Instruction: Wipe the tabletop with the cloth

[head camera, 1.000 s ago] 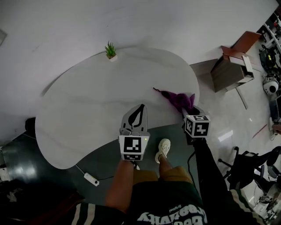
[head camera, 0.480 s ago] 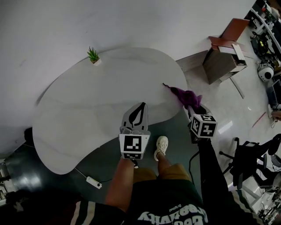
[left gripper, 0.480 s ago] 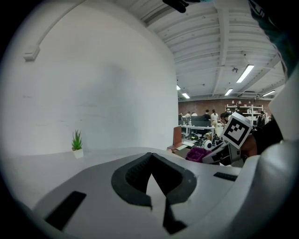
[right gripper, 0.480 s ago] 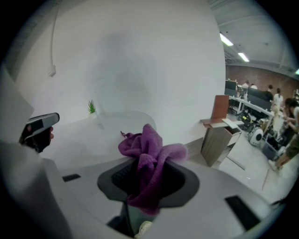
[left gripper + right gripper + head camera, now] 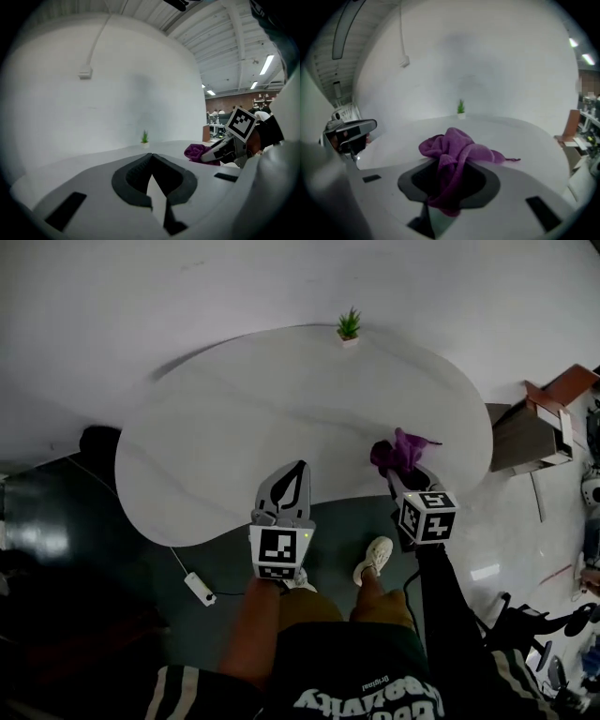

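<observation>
My right gripper [image 5: 397,471], clamped on the bunched purple cloth [image 5: 399,450], has drawn it in from the tabletop's [image 5: 234,442] 3 o'clock rim; left gripper [image 5: 298,471] closed, empty.

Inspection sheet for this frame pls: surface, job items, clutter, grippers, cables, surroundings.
Surface: white curved table, bare apart from the two things below.
Job's things: purple cloth, bunched at the table's near right edge, one end clamped in the right gripper.
Clutter: small potted plant at the far edge.
Grippers: left gripper jaws together, empty, over the near edge; right gripper jaws closed on the cloth.
Cables: what looks like a power strip with its cord on the floor under the near edge.
Surroundings: dark floor, white wall, cabinet to the right.
</observation>
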Motion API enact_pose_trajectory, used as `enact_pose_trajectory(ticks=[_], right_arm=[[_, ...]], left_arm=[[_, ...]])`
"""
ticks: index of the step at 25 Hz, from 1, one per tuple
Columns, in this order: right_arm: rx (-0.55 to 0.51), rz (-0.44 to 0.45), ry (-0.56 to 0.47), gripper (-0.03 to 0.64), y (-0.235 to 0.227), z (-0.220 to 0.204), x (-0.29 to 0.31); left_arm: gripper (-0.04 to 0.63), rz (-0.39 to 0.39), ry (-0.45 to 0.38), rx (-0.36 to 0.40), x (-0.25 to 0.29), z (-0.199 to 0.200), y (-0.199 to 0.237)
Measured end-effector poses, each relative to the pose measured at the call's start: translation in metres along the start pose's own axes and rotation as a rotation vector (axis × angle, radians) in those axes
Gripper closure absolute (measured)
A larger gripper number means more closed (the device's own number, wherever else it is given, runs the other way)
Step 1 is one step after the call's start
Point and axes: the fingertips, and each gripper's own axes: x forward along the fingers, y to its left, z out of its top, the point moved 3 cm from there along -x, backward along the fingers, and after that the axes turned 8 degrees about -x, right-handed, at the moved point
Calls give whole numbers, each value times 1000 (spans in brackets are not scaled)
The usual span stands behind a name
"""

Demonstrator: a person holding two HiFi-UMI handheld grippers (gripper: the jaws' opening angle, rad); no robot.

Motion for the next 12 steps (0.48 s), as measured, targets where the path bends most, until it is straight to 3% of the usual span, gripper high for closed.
enact_pose_trajectory(ticks=[7, 12], right_arm=[[-149, 287, -11, 488, 254, 34, 76], [-278, 519, -2, 488, 437, 34, 96]], left_arm=[[600, 263, 0, -37, -152, -26, 186], [600, 445, 2, -54, -265, -46, 284]])
